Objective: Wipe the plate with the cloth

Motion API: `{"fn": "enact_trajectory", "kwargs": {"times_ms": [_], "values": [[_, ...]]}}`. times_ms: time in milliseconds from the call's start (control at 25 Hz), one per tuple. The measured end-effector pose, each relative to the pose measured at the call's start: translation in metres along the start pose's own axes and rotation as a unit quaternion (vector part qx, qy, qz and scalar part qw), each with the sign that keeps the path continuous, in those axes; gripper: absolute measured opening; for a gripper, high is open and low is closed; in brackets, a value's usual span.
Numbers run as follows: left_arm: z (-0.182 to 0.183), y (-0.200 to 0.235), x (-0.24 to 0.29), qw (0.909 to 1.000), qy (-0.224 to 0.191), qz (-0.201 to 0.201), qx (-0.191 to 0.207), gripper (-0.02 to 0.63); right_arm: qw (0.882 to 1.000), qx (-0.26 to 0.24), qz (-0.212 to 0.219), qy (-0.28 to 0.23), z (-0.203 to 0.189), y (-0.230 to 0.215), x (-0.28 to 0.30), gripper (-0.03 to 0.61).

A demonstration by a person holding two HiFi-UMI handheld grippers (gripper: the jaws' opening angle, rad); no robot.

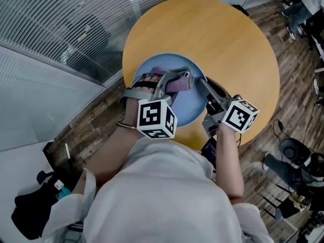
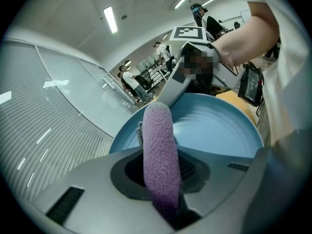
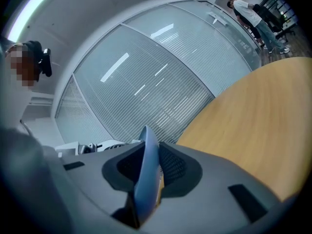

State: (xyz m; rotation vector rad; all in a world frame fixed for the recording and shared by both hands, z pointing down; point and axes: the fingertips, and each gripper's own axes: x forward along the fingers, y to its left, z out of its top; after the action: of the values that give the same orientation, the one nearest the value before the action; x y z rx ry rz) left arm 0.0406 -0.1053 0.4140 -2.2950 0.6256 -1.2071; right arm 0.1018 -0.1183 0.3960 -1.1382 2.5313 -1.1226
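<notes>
Grey left gripper (image 1: pixel 178 81), one of two: its jaws are clamping the cloth (image 2: pixel 158 150). Purple cloth, one piece: it is standing up between those jaws and lying against the inside of the plate (image 1: pixel 151 66). Blue plate, one: it is sitting over the near side of the table (image 1: pixel 228 44). Right gripper (image 3: pixel 148 172), the second: its jaws are pinching the plate's rim, which is showing edge-on between them. Round wooden table, one: it is stretching away behind both grippers.
</notes>
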Motion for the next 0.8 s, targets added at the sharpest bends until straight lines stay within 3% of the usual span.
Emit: {"fn": "enact_trajectory", "kwargs": {"times_ms": [640, 800], "values": [[-0.036, 0.019, -0.009, 0.9992, 0.027, 0.019, -0.025, 0.083, 0.999, 0.006, 0.009, -0.031, 0.016, 0.001, -0.01, 0.095], [-0.043, 0.022, -0.012, 0.9985, 0.022, 0.018, -0.048, 0.083, 0.999, 0.011, 0.025, -0.041, 0.018, 0.005, -0.009, 0.095]]}}
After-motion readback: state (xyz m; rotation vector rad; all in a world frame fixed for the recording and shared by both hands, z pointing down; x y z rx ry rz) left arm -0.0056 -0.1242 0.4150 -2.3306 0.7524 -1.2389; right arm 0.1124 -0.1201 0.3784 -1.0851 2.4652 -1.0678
